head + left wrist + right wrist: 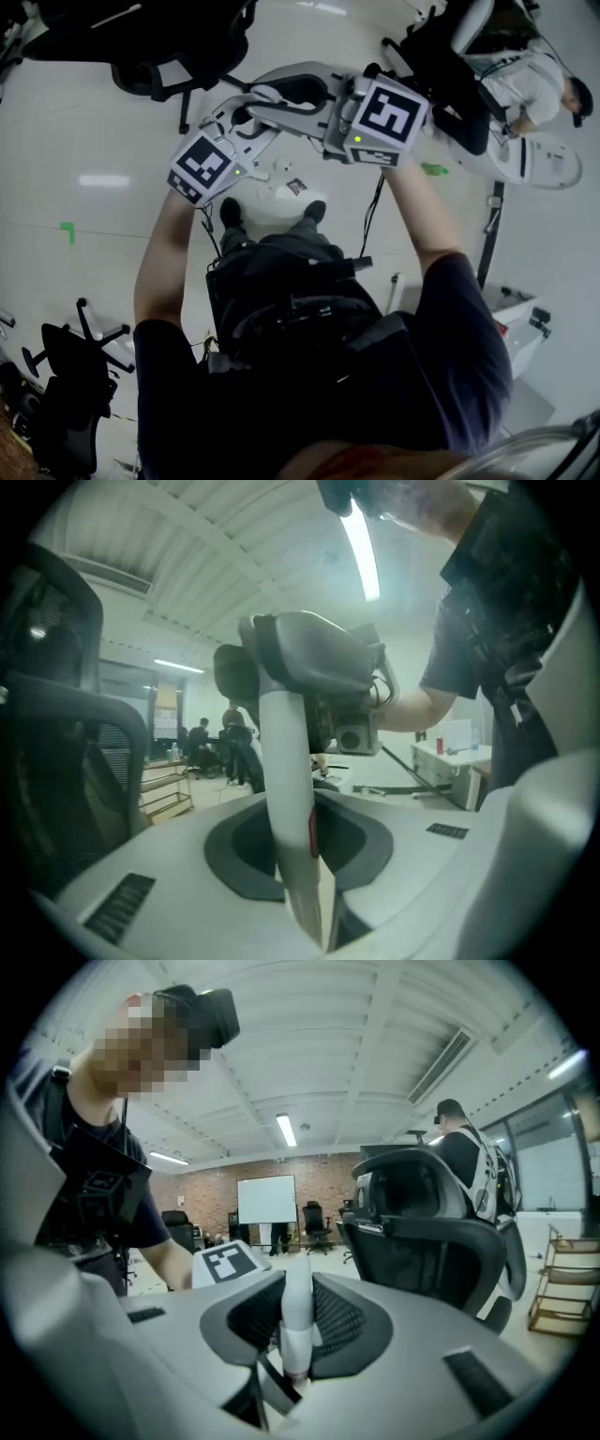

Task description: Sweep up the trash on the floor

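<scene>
Left hand-held gripper (305, 855) clamps a white handle (284, 752); right hand-held gripper (295, 1335) clamps one too. We'd lower both, then sweep short strokes toward the paper scraps (289, 184).

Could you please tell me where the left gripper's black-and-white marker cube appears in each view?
Head view: black-and-white marker cube, left of centre.
Left gripper view: not in it.
Right gripper view: the cube, lower left of centre.
Shared landmark: the person's dark short-sleeved shirt.

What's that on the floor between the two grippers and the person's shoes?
White paper scraps and a small dark scrap, lying just ahead of the shoes; the head view shows them.
</scene>
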A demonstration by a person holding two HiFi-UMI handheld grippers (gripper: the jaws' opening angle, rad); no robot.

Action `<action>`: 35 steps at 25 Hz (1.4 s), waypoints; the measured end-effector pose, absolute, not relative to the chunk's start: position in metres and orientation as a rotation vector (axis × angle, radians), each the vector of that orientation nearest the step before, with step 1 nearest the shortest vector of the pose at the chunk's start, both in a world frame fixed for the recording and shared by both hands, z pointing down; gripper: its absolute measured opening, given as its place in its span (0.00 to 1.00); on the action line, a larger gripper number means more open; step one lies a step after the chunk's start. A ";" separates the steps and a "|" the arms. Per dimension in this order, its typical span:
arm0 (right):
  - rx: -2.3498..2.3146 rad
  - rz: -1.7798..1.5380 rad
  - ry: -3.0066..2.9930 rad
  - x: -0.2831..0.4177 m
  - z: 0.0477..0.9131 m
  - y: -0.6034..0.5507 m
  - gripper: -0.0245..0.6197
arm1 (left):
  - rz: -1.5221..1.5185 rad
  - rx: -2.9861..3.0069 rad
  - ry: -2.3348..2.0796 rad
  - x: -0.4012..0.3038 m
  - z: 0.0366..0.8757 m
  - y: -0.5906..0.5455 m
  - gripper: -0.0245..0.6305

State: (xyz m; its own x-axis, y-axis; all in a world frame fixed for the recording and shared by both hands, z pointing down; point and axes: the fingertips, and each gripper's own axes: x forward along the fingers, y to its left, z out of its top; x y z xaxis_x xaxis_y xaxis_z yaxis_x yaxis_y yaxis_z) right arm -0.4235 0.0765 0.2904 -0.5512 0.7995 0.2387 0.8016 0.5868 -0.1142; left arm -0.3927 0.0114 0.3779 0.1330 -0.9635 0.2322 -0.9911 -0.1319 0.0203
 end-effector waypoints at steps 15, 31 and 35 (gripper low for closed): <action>-0.681 0.261 -2.662 -0.503 0.386 0.136 0.20 | 0.389 1.743 -2.178 -0.482 0.484 0.107 0.16; -0.274 0.249 -2.706 -0.512 0.476 0.078 0.20 | 0.328 1.729 -2.071 -0.488 0.577 0.049 0.19; -0.190 0.185 -2.703 -0.496 0.482 0.048 0.20 | 0.364 1.818 -1.981 -0.470 0.582 0.020 0.19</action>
